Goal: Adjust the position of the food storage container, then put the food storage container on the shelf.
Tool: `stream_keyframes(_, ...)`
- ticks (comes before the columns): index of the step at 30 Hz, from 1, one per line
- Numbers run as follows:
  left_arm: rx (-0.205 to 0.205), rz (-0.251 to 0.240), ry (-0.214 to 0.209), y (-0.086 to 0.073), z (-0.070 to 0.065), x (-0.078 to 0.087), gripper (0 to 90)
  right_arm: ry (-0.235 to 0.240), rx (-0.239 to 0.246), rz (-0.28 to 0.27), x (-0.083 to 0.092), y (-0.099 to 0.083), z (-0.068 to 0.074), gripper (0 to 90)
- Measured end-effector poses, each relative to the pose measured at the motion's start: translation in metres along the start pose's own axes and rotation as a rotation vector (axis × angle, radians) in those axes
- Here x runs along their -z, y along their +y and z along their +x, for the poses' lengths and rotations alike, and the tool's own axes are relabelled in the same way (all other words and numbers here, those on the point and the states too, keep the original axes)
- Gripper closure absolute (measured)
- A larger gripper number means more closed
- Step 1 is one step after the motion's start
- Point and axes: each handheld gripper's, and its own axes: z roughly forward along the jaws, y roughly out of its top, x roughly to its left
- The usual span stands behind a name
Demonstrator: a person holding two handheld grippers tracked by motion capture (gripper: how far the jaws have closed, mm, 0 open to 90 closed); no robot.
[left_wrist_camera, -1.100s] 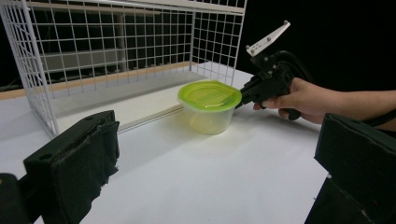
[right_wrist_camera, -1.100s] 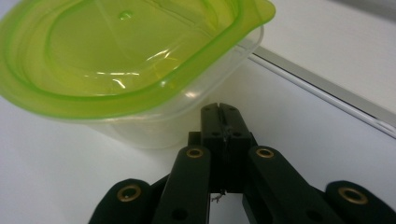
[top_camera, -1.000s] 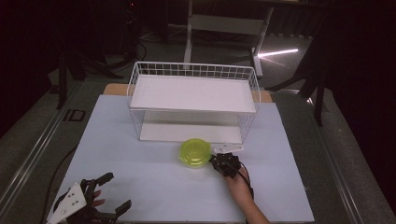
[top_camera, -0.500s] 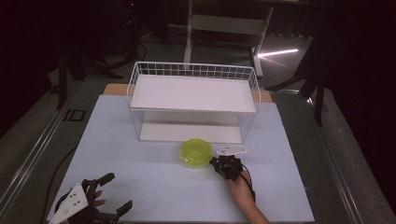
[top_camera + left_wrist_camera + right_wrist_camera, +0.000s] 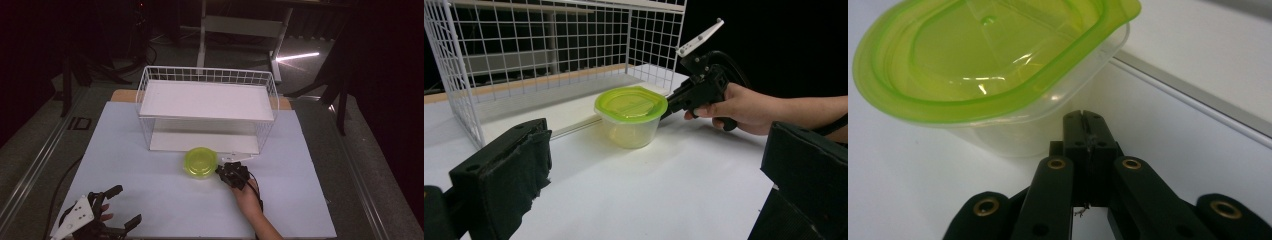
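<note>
A clear tub with a lime-green lid (image 5: 200,162) stands on the white table just in front of the wire rack; the left gripper view has the tub (image 5: 630,115) at centre. My right gripper (image 5: 218,171) is shut with nothing between its pads, its tips against the tub's right side below the lid rim. In the right gripper view, the closed tips (image 5: 1083,120) sit at the tub's clear wall (image 5: 1013,135). A hand holds that gripper (image 5: 666,111). My left gripper (image 5: 126,205) rests open near the table's front left corner, its jaws wide apart, pointing at the tub.
A white wire rack (image 5: 207,100) with an upper shelf and a low base board stands at mid table, right behind the tub. Its mesh wall (image 5: 549,45) rises on the left of the left gripper view. The white tabletop (image 5: 165,205) spreads between the two grippers.
My right gripper has slid a little to the left, and the tub has shifted left with it. The left gripper has stayed put.
</note>
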Motion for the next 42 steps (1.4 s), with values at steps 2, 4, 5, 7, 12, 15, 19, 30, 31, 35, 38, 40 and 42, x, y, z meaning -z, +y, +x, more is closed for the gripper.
stream_keyframes(2,-0.002,0.000,0.001,0.000,0.000,0.000,0.6,0.002,0.008,0.001,-0.003,0.002,0.002,90.0)
stream_keyframes(4,-0.001,0.000,0.000,0.000,0.000,0.001,0.6,0.005,0.018,0.008,-0.006,0.003,0.005,90.0)
stream_keyframes(5,-0.002,0.000,0.000,0.000,0.000,0.001,0.6,0.003,0.023,0.012,-0.007,0.004,0.005,90.0)
stream_keyframes(7,-0.002,0.000,0.001,0.000,0.000,0.001,0.6,-0.001,0.026,0.010,-0.007,0.004,0.006,89.9)
stream_keyframes(12,-0.001,0.000,0.000,0.000,0.000,0.001,0.6,-0.025,0.021,-0.013,0.004,0.001,0.006,89.9)
stream_keyframes(15,0.006,-0.004,-0.008,0.000,0.000,0.001,0.6,-0.050,0.035,-0.014,0.015,0.001,0.007,82.0)
stream_keyframes(19,0.013,-0.002,-0.014,0.000,0.000,0.000,0.6,-0.095,0.021,-0.049,0.034,0.002,0.002,58.6)
stream_keyframes(30,0.026,0.039,-0.038,0.010,0.004,-0.016,0.6,-0.021,0.141,-0.094,0.077,-0.005,0.008,14.4)
stream_keyframes(31,0.025,0.048,-0.042,0.012,0.005,-0.018,0.6,-0.017,0.164,-0.093,0.080,-0.005,0.011,14.2)
stream_keyframes(35,0.014,0.070,-0.074,0.015,0.007,-0.026,0.6,-0.023,0.176,-0.107,0.084,-0.004,0.015,14.2)
stream_keyframes(38,0.029,0.072,-0.091,0.018,0.009,-0.033,0.6,-0.027,0.193,-0.144,0.092,-0.002,0.023,14.3)
stream_keyframes(40,0.050,0.065,-0.101,0.019,0.012,-0.039,0.6,-0.041,0.201,-0.156,0.094,0.000,0.026,15.6)
stream_keyframes(42,0.058,0.068,-0.107,0.021,0.014,-0.045,0.6,-0.026,0.172,-0.170,0.097,0.002,0.027,15.7)
